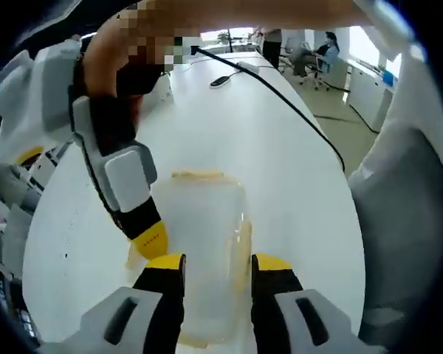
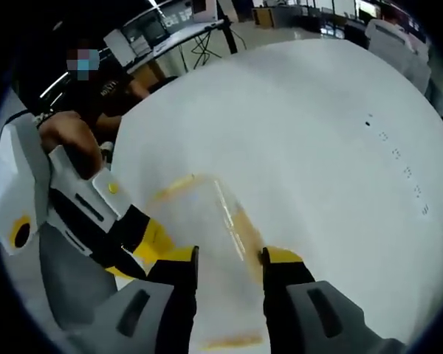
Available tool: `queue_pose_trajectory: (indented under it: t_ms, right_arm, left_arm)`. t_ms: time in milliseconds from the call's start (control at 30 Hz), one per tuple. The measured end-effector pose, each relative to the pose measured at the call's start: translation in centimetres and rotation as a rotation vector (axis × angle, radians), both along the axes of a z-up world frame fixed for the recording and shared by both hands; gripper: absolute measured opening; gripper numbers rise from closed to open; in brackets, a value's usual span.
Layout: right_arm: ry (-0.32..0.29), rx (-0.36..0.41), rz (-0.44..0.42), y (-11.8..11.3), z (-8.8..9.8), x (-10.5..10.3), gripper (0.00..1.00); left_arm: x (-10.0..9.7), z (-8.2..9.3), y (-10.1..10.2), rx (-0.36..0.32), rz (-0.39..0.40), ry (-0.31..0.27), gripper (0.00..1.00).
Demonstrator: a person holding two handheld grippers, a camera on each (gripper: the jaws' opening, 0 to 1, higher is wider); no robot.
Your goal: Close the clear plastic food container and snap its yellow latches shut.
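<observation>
On the white tabletop [image 1: 295, 169], the clear plastic food container [image 1: 203, 236] lies low in the left gripper view, between that view's own jaws at 6 o'clock. Its lid seems to be down already, though the clear plastic is too blurred to be sure, so the step in hand looks like the latching. A yellow latch [image 1: 242, 254] runs along its 3 o'clock side, another [image 1: 198, 175] sits at the 12 o'clock end, and whether either is snapped cannot be told.

The left tool [image 1: 218, 276] stands with jaws apart, straddling the container. The right tool [image 1: 149, 243] comes in from 10 o'clock, its yellow tip at the container's 9 o'clock edge. In the right gripper view its jaws [image 2: 229, 265] are likewise spread over the container [image 2: 210, 221]. The next move probably calls for steadying the box with one tool and pressing a latch flat with the other.
</observation>
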State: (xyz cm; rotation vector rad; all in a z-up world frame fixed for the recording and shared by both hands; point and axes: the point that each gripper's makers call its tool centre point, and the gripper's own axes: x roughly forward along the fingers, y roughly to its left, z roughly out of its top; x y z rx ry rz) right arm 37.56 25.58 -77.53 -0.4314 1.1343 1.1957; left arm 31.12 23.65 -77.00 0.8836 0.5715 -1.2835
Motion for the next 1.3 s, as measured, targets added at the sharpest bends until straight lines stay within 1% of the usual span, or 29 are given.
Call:
queue_pose_trajectory:
  t_ms: [167, 233, 400, 667, 767, 1000, 1300]
  right_arm:
    - [0.006, -0.001, 0.005, 0.01, -0.02, 0.15, 0.31]
    - [0.004, -0.001, 0.007, 0.01, -0.02, 0.11, 0.31]
    - [0.007, 0.000, 0.009, 0.01, -0.05, 0.10, 0.31]
    - [0.028, -0.007, 0.003, 0.08, -0.18, 0.27, 0.31]
    - [0.033, -0.019, 0.006, 0.14, -0.19, 0.29, 0.31]
    - [0.035, -0.029, -0.001, 0.07, -0.25, 0.04, 0.30]
    - [0.038, -0.036, -0.007, 0.04, -0.28, -0.02, 0.30]
  left_arm:
    - [0.05, -0.18, -0.15, 0.013, -0.011, -0.040, 0.31]
    - [0.11, -0.31, -0.19, 0.026, -0.028, -0.073, 0.32]
    - [0.22, -0.49, -0.30, 0.039, -0.032, -0.113, 0.33]
    - [0.29, -0.63, -0.25, 0.026, -0.034, -0.142, 0.33]
    - [0.24, -0.82, -0.33, 0.042, -0.035, -0.174, 0.33]
    - [0.41, -0.83, -0.32, 0.070, -0.022, -0.169, 0.32]
    - [0.49, -0.85, -0.27, 0.073, -0.013, -0.173, 0.31]
